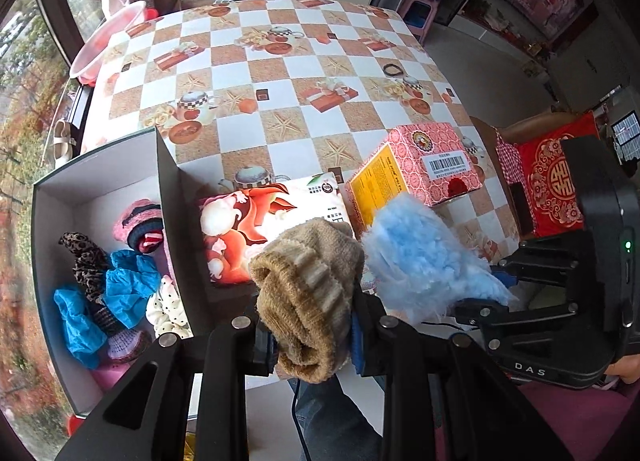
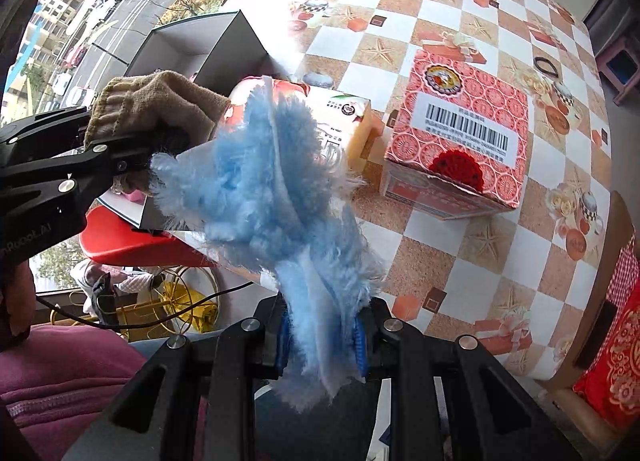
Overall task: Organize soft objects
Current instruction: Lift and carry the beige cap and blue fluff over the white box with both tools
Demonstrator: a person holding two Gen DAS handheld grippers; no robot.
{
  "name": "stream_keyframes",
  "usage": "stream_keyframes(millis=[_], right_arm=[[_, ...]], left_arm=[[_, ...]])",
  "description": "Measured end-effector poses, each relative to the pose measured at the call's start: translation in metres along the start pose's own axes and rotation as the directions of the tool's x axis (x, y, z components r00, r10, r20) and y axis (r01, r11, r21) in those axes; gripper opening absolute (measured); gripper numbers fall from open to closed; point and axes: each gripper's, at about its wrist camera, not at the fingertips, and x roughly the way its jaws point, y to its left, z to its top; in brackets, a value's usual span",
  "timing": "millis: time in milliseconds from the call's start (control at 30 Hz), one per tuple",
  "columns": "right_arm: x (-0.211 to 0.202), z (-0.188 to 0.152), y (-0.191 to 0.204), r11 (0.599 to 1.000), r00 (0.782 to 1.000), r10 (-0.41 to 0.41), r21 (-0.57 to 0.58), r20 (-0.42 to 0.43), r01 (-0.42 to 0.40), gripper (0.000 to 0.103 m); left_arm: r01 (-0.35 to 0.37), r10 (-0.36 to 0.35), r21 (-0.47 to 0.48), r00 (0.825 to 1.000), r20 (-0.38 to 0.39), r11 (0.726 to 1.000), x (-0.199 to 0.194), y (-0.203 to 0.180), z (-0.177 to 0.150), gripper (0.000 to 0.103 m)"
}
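Clamping a tan knit sock (image 1: 308, 301), the left gripper (image 1: 312, 345) hangs just right of the open box (image 1: 100, 181), while the right gripper (image 2: 320, 345) beside it pinches a fluffy blue cloth (image 2: 260, 189).

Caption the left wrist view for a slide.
Left gripper clamps tan knitted sock beside grey open-top box of soft items; right gripper holds fluffy blue cloth.

left wrist: steep look down over table (image 1: 280, 73), close above its near edge, open box (image 1: 168, 181) at left | right wrist: same tilt, just right of it | shared: table, open box (image 2: 224, 45), pink carton (image 1: 436, 157) (image 2: 460, 141)
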Motion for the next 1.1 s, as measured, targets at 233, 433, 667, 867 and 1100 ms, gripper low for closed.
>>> stream_keyframes(millis=[233,433,667,867,1100], right_arm=[[-0.003,0.012,0.015,0.999,1.0,0.009,-0.043,0.002,-0.009,0.026],[-0.009,0.023,0.029,0.997,1.0,0.016,-0.075,0.022,-0.014,0.026],[-0.011,0.035,0.042,0.994,0.999,0.04,-0.1,0.023,-0.037,0.026],[-0.012,0.044,0.061,0.987,0.998,0.053,-0.151,0.018,-0.049,0.026],[-0.012,0.063,0.089,0.975,0.996,0.084,-0.208,0.018,-0.079,0.026]], left_arm=[[-0.014,0.016,-0.07,0.999,0.031,0.997,-0.008,0.02,-0.005,0.029],[-0.025,0.032,-0.127,0.998,0.054,0.992,-0.016,0.036,-0.009,0.029],[-0.038,0.055,-0.211,0.996,0.076,0.977,-0.025,0.059,-0.019,0.029],[-0.048,0.073,-0.278,0.994,0.083,0.959,-0.031,0.08,-0.03,0.029],[-0.06,0.093,-0.338,0.992,0.083,0.939,-0.034,0.096,-0.042,0.029]])
